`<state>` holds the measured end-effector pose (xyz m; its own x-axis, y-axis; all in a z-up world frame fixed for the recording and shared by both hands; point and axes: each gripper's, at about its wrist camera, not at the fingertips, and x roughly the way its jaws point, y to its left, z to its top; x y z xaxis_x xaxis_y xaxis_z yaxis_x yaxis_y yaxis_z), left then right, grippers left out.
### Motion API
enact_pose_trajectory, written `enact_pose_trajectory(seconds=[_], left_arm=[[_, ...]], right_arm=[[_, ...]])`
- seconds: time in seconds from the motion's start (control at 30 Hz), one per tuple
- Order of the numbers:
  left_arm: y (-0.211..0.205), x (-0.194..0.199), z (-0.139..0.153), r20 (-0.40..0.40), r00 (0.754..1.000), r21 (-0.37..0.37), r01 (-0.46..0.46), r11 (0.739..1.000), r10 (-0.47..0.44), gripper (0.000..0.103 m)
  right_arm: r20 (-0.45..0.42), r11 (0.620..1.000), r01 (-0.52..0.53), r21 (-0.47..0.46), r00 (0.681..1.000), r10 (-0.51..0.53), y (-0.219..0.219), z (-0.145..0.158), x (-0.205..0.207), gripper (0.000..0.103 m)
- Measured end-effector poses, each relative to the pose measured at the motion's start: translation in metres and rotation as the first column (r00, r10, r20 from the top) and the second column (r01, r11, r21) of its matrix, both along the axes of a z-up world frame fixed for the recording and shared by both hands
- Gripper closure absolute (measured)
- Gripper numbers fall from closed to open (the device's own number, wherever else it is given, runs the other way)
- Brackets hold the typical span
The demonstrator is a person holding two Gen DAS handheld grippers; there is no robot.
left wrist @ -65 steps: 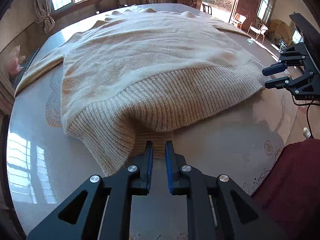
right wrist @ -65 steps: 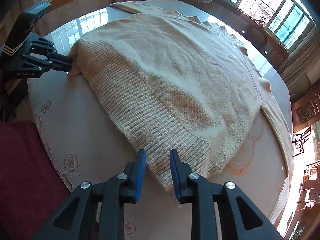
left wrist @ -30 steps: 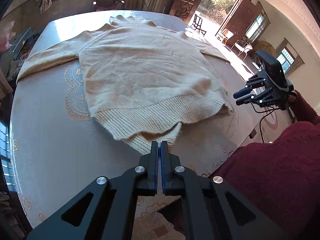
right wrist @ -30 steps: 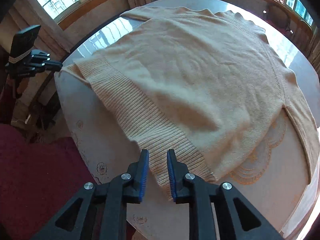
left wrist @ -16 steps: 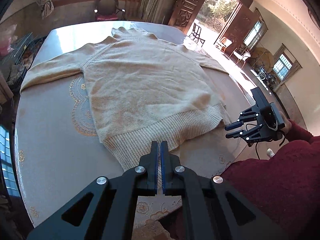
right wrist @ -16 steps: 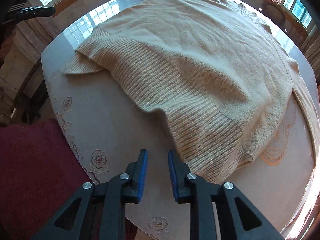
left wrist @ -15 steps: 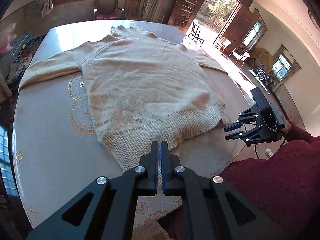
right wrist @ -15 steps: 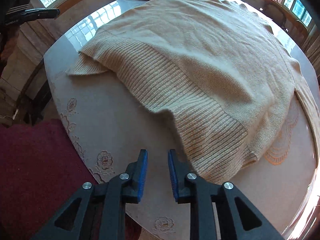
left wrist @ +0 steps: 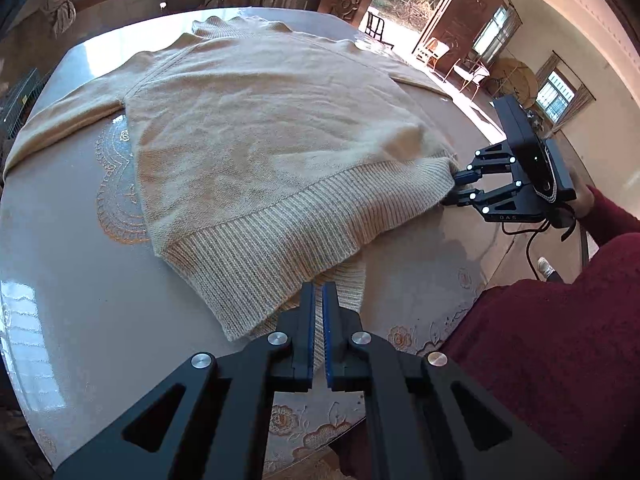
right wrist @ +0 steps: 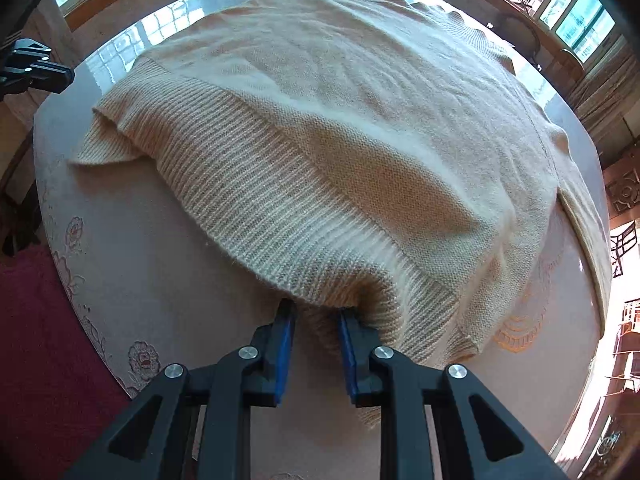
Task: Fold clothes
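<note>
**Two claws at the ribbed hem of a beige sweater**

Two black two-finger claws with blue pads work the near edge of a beige knitted sweater (left wrist: 256,128) that lies spread flat, sleeves out, on a round, glossy grey-brown desk (left wrist: 80,312) with floral and lace-like ornament under its surface.

At the sweater's near-left corner, the left claw (left wrist: 318,322) has its jaws drawn almost together, pinching a thin flap of the ribbed hem (left wrist: 280,240) between the pads. That corner is doubled, with a lower layer of ribbing poking out beneath the top one.

At the opposite corner of the hem, the right claw (right wrist: 314,326) stands narrowly parted, its fingertips pushed under a raised bulge of ribbing. Knit fills the gap between the pads, though whether they press on it cannot be told. Seen from the left wrist, this claw (left wrist: 460,188) meets the hem's far-right corner, held by a hand (left wrist: 582,202) in a dark red knitted sleeve (left wrist: 616,220).
</note>
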<state>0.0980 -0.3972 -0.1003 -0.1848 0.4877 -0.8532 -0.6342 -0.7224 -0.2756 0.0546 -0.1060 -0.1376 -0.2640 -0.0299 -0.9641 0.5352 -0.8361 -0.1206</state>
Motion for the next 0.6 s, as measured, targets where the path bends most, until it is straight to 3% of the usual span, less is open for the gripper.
enact_pose_trajectory(seconds=[0.1, 0.17, 0.2, 0.3, 0.43, 0.5, 0.6], left_arm=[[0.007, 0.003, -0.011, 0.027, 0.999, 0.004, 0.033, 0.999, -0.033, 0.1], [0.01, 0.003, -0.013, 0.034, 0.999, 0.014, 0.035, 0.999, -0.036, 0.1], [0.01, 0.003, -0.015, 0.039, 0.999, 0.024, 0.035, 0.999, -0.036, 0.1], [0.011, 0.001, -0.02, 0.053, 0.998, 0.018, 0.027, 0.999, -0.028, 0.099], [0.014, 0.003, -0.026, 0.061, 0.998, -0.009, 0.016, 1.0, -0.015, 0.099], [0.016, 0.007, -0.027, 0.052, 0.999, -0.039, 0.011, 0.999, -0.009, 0.099], [0.023, 0.013, -0.029, 0.026, 1.0, -0.088, 0.018, 0.996, -0.016, 0.099]], right_arm=[[0.048, 1.0, -0.006, 0.005, 0.999, 0.006, -0.001, 0.001, -0.009, 0.081], [0.198, 0.987, 0.102, -0.125, 0.977, -0.075, 0.016, 0.003, -0.03, 0.084], [0.3, 0.964, 0.157, -0.213, 0.95, -0.088, 0.027, 0.001, -0.04, 0.092], [0.535, 0.887, 0.261, -0.382, 0.845, -0.018, 0.048, -0.013, -0.054, 0.093], [0.673, 0.744, 0.365, -0.559, 0.724, 0.15, 0.052, -0.026, -0.052, 0.093], [0.624, 0.601, 0.41, -0.686, 0.756, 0.196, 0.062, -0.007, -0.062, 0.093], [0.543, 0.504, 0.414, -0.758, 0.829, 0.137, 0.091, 0.026, -0.071, 0.089]])
